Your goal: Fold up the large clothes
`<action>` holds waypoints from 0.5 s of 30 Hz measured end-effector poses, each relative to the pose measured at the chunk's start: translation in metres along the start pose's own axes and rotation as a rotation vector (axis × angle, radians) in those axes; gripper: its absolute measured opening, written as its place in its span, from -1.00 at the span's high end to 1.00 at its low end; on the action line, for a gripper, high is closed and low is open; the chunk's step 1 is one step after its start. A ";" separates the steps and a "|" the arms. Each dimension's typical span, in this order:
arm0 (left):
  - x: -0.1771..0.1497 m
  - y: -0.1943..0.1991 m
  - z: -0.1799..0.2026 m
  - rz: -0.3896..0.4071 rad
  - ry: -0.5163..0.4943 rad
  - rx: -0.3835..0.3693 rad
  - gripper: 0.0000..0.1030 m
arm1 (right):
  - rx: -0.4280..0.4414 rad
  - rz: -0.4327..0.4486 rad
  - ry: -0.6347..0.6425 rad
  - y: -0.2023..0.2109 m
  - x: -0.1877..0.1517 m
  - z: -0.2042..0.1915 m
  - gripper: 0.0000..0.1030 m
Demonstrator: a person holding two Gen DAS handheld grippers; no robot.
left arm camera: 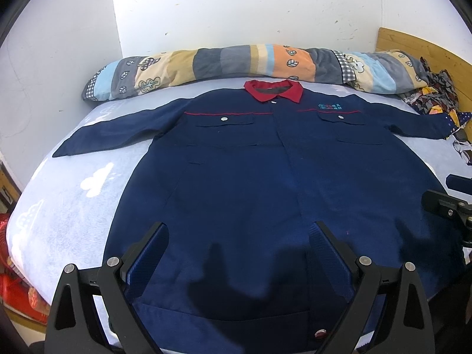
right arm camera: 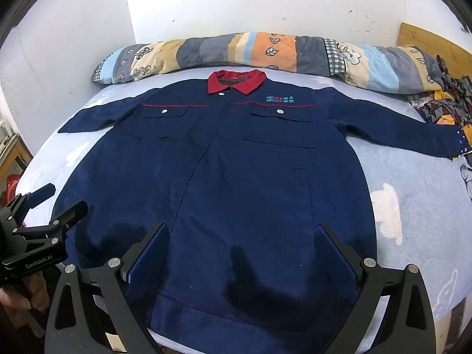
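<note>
A large navy work jacket (left arm camera: 236, 171) with a red collar (left arm camera: 274, 90) lies flat and face up on the bed, both sleeves spread out sideways. It also shows in the right wrist view (right arm camera: 224, 171). My left gripper (left arm camera: 239, 230) is open and empty, hovering above the jacket's lower hem. My right gripper (right arm camera: 243, 231) is open and empty, also above the lower part of the jacket. The left gripper shows at the left edge of the right wrist view (right arm camera: 56, 203); the right gripper shows at the right edge of the left wrist view (left arm camera: 442, 188).
The bed has a light blue sheet (left arm camera: 73, 194) with white cloud prints. A striped rolled quilt (left arm camera: 236, 65) lies along the wall behind the collar. A patterned cloth heap (right arm camera: 448, 103) sits at the far right by the wooden headboard (right arm camera: 436, 41). Red items (left arm camera: 17, 289) lie beside the bed's left edge.
</note>
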State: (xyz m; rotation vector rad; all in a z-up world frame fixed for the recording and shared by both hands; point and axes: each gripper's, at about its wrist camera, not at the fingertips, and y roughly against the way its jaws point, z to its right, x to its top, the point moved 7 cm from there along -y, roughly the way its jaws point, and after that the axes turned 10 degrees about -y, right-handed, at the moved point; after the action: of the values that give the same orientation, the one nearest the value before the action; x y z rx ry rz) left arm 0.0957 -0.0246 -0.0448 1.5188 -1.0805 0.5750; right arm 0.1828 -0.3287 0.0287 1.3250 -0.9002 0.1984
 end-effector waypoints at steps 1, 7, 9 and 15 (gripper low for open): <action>0.000 0.000 0.000 0.001 0.000 0.000 -0.88 | 0.000 -0.001 -0.002 0.000 0.000 0.000 -0.93; 0.001 -0.001 0.000 -0.005 0.009 -0.011 -0.88 | 0.007 -0.011 -0.030 0.000 0.002 0.006 -0.93; 0.002 0.000 -0.003 -0.008 0.003 -0.019 -0.88 | 0.010 -0.012 -0.043 0.001 0.003 0.009 -0.93; 0.037 -0.012 -0.009 0.030 -0.014 -0.046 -0.88 | 0.050 -0.042 -0.173 0.000 0.008 0.032 -0.93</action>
State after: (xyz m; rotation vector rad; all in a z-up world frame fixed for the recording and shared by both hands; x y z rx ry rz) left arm 0.1247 -0.0282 -0.0177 1.4705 -1.1221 0.5571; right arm 0.1738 -0.3607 0.0328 1.4226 -1.0170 0.0749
